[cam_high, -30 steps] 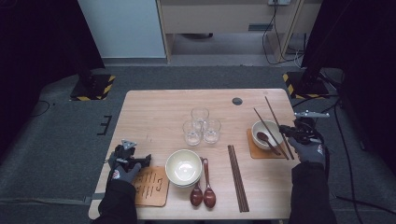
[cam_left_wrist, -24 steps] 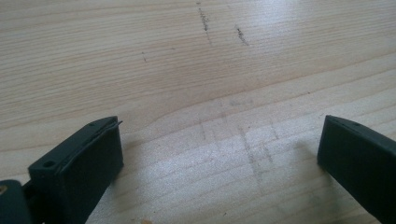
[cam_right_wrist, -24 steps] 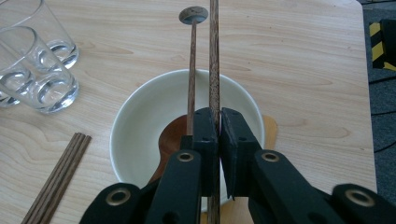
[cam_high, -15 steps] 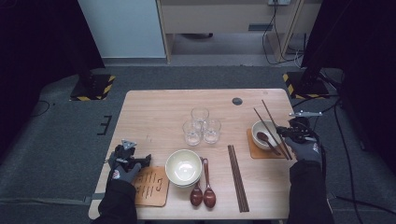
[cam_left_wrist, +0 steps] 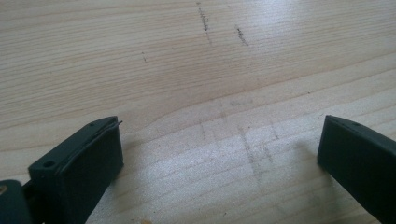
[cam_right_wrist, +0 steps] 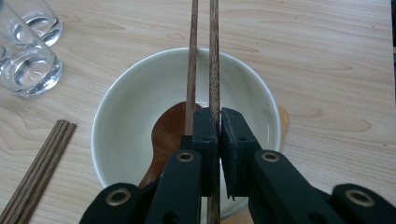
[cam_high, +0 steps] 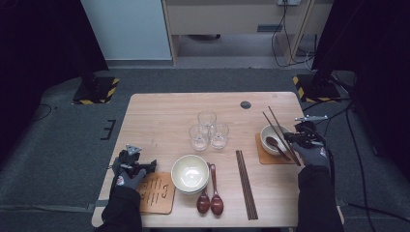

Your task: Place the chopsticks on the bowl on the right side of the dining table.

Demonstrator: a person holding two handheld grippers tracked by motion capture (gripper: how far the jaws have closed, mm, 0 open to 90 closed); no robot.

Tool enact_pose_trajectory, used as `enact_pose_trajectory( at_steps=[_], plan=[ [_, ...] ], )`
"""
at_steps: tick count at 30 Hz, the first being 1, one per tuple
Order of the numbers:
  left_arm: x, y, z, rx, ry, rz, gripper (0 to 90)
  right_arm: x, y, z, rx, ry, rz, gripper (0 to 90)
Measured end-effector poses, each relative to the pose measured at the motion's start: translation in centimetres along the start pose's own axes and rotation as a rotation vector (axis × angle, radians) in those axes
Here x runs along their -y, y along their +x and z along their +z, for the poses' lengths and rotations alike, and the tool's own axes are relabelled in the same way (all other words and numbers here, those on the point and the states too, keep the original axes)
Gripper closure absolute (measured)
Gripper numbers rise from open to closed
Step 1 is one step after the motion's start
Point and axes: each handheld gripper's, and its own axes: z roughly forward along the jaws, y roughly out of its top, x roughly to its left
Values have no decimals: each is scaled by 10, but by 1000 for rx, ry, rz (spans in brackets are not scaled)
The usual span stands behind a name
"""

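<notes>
Here, chopsticks (cam_right_wrist: 214, 56) (pinched) | above bowl (cam_right_wrist: 116, 121) | spoon (cam_right_wrist: 163, 135) inside, perhaps untouched

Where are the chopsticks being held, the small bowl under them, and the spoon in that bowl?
chopsticks (cam_right_wrist: 214, 56): right gripper view, on the right stick's shaft above the jaws.
small bowl (cam_right_wrist: 116, 135): right gripper view, on its inner left wall.
spoon (cam_right_wrist: 166, 133): right gripper view, on its brown scoop.

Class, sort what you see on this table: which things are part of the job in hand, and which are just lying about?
In use: right tongs shut on chopsticks; small bowl beneath, wooden spoon inside.

Lying about: three glasses, large bowl, two spoons, spare chopsticks, left tongs open.
</notes>
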Motion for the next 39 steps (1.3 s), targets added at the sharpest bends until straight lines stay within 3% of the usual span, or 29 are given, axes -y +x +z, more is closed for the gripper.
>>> enact_pose_trajectory(
  at_steps=[16, 39],
  plan=[
    [0, 0, 0, 0, 0, 0, 0, 1, 3, 6, 9, 36, -6, 850],
    [0, 0, 0, 0, 0, 0, 0, 1, 2, 4, 15, 18, -10, 848]
  ],
)
